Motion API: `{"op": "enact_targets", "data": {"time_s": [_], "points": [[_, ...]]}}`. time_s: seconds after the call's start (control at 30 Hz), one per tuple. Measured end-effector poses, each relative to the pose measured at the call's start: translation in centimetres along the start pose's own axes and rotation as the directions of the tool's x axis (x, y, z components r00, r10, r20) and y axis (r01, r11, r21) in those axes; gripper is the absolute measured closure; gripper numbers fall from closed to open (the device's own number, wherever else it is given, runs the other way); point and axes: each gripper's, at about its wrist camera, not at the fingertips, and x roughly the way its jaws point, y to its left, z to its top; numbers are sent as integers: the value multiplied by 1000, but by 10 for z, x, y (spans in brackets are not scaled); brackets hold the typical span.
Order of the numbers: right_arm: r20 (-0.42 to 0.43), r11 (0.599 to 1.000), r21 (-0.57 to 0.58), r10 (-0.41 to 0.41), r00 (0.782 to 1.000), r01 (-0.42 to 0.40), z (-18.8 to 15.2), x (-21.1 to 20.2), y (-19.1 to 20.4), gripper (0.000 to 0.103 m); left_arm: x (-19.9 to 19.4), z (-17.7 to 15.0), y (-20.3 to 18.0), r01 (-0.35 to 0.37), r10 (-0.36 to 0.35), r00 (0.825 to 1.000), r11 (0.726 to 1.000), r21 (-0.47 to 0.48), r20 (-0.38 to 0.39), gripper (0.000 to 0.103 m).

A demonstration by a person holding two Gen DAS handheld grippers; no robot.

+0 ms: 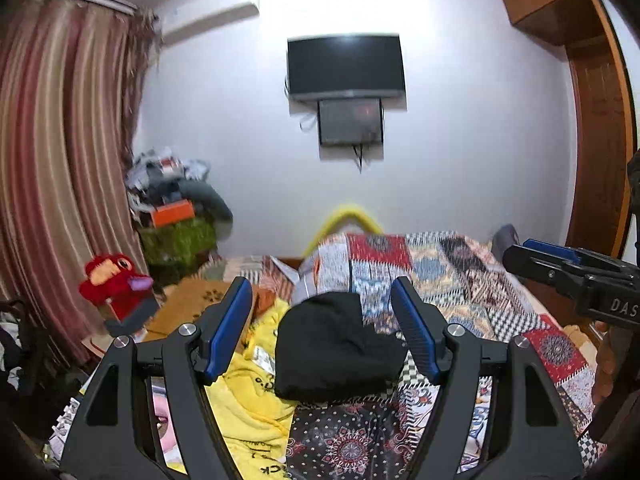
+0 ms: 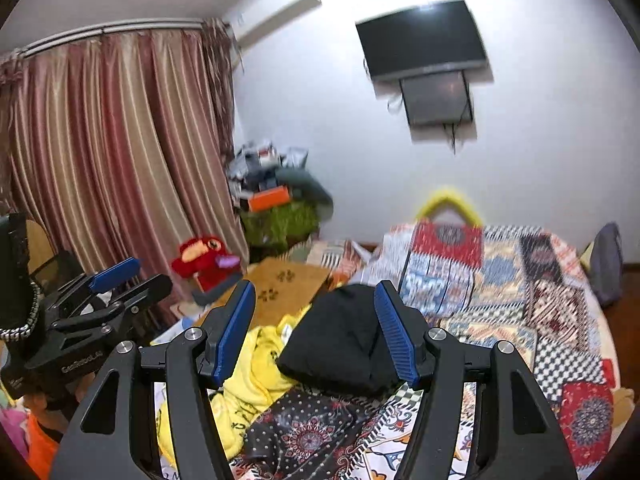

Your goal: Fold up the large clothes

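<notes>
Both the left gripper (image 1: 322, 332) and the right gripper (image 2: 316, 330) are spread wide, holding nothing. The folded black cloth bundle (image 1: 332, 352) lies on the patchwork bed cover (image 1: 460, 280). The crumpled yellow cloth (image 1: 248, 400) at its 8 o'clock touches it, so grabbing that could pull the bundle apart.

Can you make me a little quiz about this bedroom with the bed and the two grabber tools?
1. True or false: the black folded garment lies on the patchwork bedspread.
2. What colour is the crumpled garment beside the black one? A) yellow B) green C) white
3. Is the left gripper or the right gripper clamped on any cloth?

Key
1. True.
2. A, yellow.
3. Neither: both stand open with nothing between the pads, and the black garment lies on the bed beyond them.
</notes>
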Motion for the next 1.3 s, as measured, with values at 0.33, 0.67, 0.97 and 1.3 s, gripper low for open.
{"op": "enact_targets", "data": {"time_s": [0.33, 0.67, 0.97, 1.3], "points": [[146, 995, -48, -75, 986, 82, -13, -41, 19, 23, -70, -12, -23, -72, 75, 987, 997, -29, 145, 8], [160, 985, -31, -162, 974, 169, -20, -52, 16, 9, -77, -24, -21, -78, 85, 988, 995, -58, 132, 3], [144, 984, -42, -164, 976, 172, -25, -54, 20, 9, -71, -30, -21, -81, 88, 989, 994, -67, 114, 3], [133, 982, -54, -171, 976, 179, -24, -53, 23, 9, -61, -37, -18, -75, 82, 993, 994, -83, 88, 3]]}}
